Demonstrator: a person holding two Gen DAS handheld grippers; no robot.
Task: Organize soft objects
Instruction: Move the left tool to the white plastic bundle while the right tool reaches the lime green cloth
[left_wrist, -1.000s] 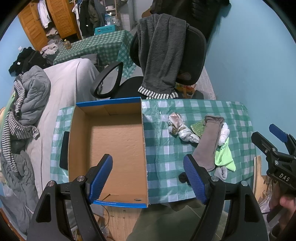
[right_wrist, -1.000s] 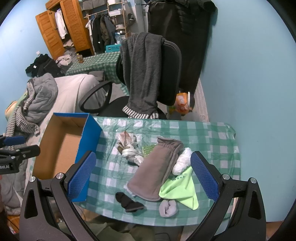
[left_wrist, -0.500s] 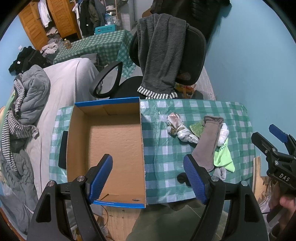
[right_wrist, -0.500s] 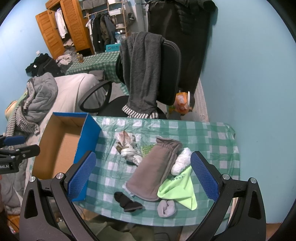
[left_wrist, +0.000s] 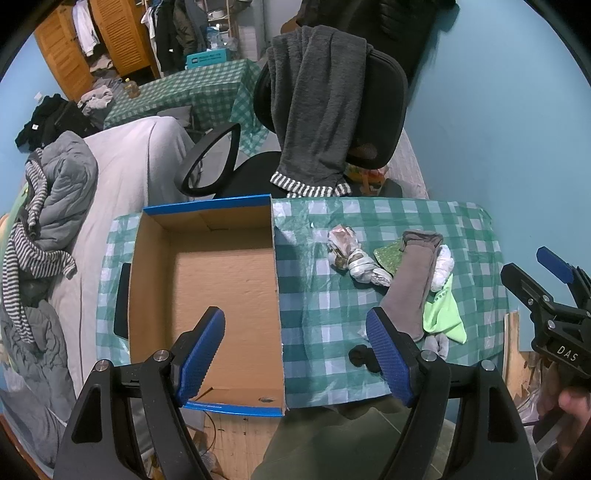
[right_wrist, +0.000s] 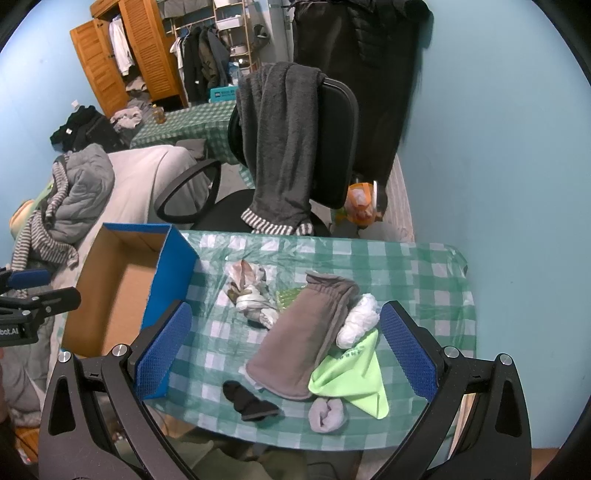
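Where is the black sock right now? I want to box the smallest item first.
In the right wrist view, the black sock lies near the table's front edge, left of the rolled grey sock and just below the long brown sock.

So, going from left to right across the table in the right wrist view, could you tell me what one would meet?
Cardboard box → patterned bundle → brown-grey sock → white bundle.
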